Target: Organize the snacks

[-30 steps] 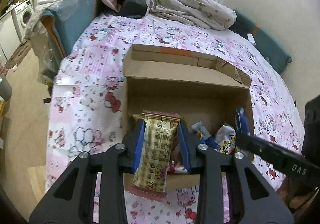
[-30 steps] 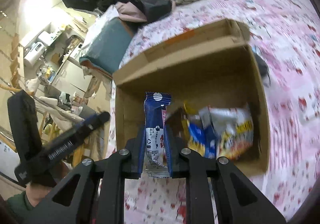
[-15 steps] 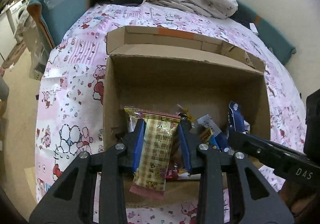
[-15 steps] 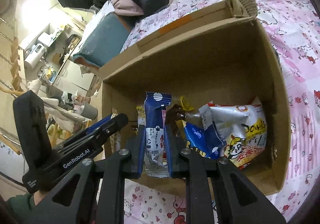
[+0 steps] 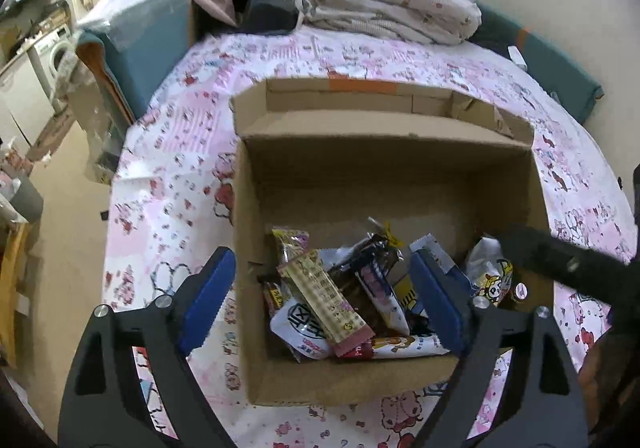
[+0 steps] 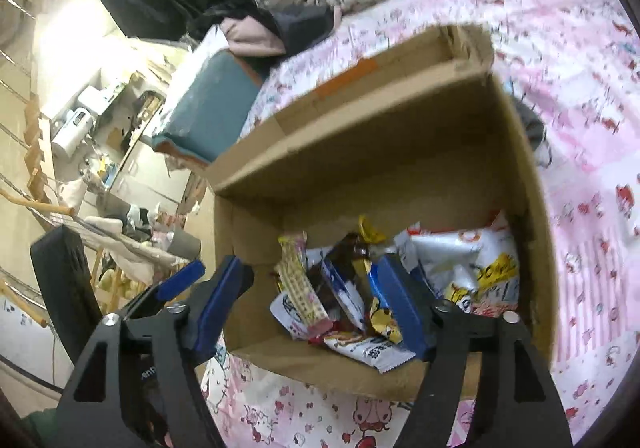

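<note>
An open cardboard box (image 5: 384, 152) (image 6: 360, 168) sits on a pink cartoon-print bed. Several snack packs lie piled at its near end. A checked beige wafer pack (image 5: 320, 300) (image 6: 300, 288) lies on top of the pile. A blue-and-white pack (image 5: 378, 288) (image 6: 344, 296) lies beside it, and a white-and-yellow chip bag (image 6: 472, 268) is at the right. My left gripper (image 5: 320, 300) is open and empty over the box's near left part. My right gripper (image 6: 316, 300) is open and empty over the pile; its dark finger also shows in the left wrist view (image 5: 560, 260).
Crumpled bedding (image 5: 384, 8) lies at the bed's far end. A teal cushion (image 5: 148, 44) leans at the bed's left edge and a teal bolster (image 5: 552, 64) lies along the right wall. The room floor with furniture is to the left (image 6: 80, 128).
Both grippers have opened. The beige wafer pack dropped from the left one and the blue pack from the right one; both now lie in the box.
</note>
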Tool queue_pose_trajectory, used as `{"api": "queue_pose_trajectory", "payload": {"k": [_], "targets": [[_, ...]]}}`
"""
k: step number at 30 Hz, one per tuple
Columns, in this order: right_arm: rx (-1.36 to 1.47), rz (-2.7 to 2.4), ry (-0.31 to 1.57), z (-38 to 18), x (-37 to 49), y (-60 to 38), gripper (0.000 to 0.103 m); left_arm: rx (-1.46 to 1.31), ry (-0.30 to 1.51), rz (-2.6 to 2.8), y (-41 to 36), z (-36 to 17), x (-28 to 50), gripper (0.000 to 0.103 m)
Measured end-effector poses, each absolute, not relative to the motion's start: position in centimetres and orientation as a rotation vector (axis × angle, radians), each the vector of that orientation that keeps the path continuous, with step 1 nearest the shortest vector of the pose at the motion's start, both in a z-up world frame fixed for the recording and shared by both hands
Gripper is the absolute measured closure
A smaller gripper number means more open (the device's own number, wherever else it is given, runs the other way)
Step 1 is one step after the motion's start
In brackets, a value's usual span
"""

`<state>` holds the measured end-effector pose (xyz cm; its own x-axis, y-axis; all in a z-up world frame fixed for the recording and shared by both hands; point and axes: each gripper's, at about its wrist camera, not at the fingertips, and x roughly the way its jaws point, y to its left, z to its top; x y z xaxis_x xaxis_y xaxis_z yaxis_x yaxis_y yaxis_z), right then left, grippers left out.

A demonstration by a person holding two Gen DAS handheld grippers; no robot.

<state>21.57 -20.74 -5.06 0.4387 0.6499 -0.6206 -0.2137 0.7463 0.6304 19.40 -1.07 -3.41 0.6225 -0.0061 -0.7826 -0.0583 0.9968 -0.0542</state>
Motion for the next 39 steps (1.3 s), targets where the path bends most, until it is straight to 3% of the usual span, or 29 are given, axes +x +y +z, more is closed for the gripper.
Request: {"api": "queue_pose_trajectory", "payload": {"k": [1,6,9,22,39], "targets": [[0.492,0.554,0.961,-4.6,21.3,-20.9,0.014,-0.075,0.881,0.037,-1.0,-2.9,19.0,0.017],[0.41,0.452,0.871,-1.8,18.7,-22.2,0.001,-0.045,0.798,0.06,-0.8,-0.5,16.8,0.016],[0.353,0.41,0.831,0.1,16.8,-22.6,0.0,-0.022,0.765,0.063,-0.8,0.7,15.5,0.0],[0.201,0.264,0.676,4.2,8.1,-24.0,0.0,-0.026,0.708,0.043,0.0,4.4,8.6,0.0],[0.077,0.233,0.691,0.1,6.2,-21.0,0.0,-0.081,0.727,0.082,1.1,1.2,6.5,0.0]]}}
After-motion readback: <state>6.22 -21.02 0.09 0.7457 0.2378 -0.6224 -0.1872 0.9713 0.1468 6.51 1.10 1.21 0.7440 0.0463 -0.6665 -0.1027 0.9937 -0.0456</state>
